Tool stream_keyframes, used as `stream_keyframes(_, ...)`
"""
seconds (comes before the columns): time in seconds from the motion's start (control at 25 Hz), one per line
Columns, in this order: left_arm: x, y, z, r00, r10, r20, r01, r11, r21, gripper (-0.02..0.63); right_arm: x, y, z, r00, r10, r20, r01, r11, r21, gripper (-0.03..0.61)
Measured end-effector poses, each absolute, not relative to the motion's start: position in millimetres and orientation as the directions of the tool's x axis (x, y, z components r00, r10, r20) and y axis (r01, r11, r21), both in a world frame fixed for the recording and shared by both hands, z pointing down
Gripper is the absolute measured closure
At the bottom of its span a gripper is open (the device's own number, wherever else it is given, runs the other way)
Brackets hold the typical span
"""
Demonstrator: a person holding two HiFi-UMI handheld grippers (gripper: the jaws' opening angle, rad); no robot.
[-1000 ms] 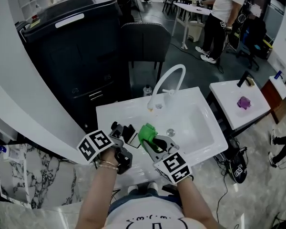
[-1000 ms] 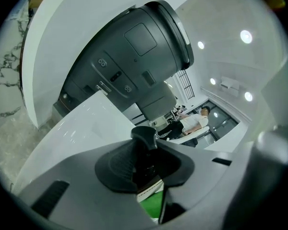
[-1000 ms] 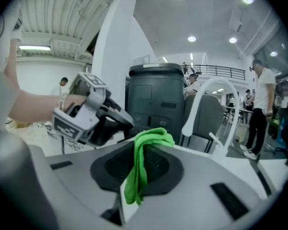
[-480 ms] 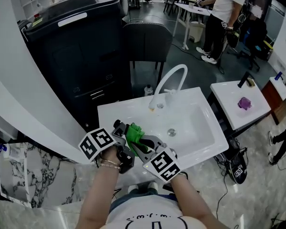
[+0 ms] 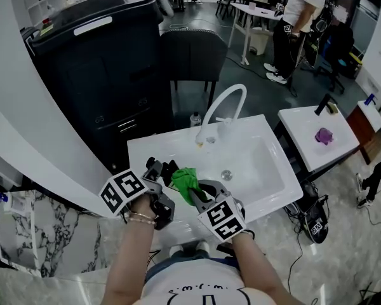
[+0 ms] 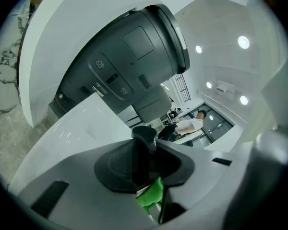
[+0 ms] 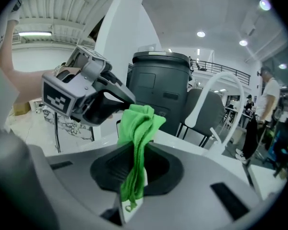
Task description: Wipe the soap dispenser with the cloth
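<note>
The left gripper (image 5: 159, 172) is on the left, over the near left corner of the white sink (image 5: 146, 150). Its fingers are closed on the small black soap dispenser (image 6: 144, 137), and the dispenser's dark top pokes out past them. Just to the right, the soft green cloth (image 5: 187, 179) sits right against the dispenser. The right gripper (image 5: 197, 189) holds that cloth. Its fingers are pinched tight on the cloth, and the bunched end sticks out past the fingers. Farther back and to the right, the bent white tap (image 5: 223, 104) rises from the sink's far edge.
</note>
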State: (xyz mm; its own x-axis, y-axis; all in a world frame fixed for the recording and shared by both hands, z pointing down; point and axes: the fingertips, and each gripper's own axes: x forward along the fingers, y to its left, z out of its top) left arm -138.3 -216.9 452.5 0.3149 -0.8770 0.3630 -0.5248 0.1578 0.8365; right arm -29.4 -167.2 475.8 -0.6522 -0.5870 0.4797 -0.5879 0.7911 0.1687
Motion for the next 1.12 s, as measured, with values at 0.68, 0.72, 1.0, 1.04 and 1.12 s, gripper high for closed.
stream_keyframes(0.68, -124.3, -209.0, 375.3, 0.437, -0.9, 0.018, -0.869, -0.417, 0.266, 0.522, -27.3, -158.2, 401.9, -0.788, -0.566, 0.24, -0.547, 0.824, 0.148, 0.531)
stream_keyframes(0.72, -120.7, -206.6, 373.8, 0.454, -0.891, 0.015, -0.867, -0.437, 0.239, 0.522, -32.5, -156.7, 399.0, -0.8, -0.554, 0.231, -0.533, 0.833, 0.151, 0.531)
stream_keyframes(1.0, -106.0, -193.2, 364.4, 0.534, -0.845, -0.02, -0.829, -0.528, 0.184, 0.522, -56.2, -151.1, 411.1, -0.817, -0.509, 0.271, -0.477, 0.861, 0.178, 0.531)
stream_keyframes(1.04, -106.6, -192.3, 363.2, 0.537, -0.843, -0.025, -0.827, -0.532, 0.184, 0.522, -56.1, -151.1, 413.2, -0.816, -0.507, 0.277, -0.476, 0.862, 0.176, 0.531)
stream_keyframes(1.12, -108.8, -190.3, 358.5, 0.545, -0.837, -0.05, -0.816, -0.543, 0.198, 0.522, -55.0, -151.0, 418.6, -0.815, -0.499, 0.293, -0.471, 0.866, 0.167, 0.531)
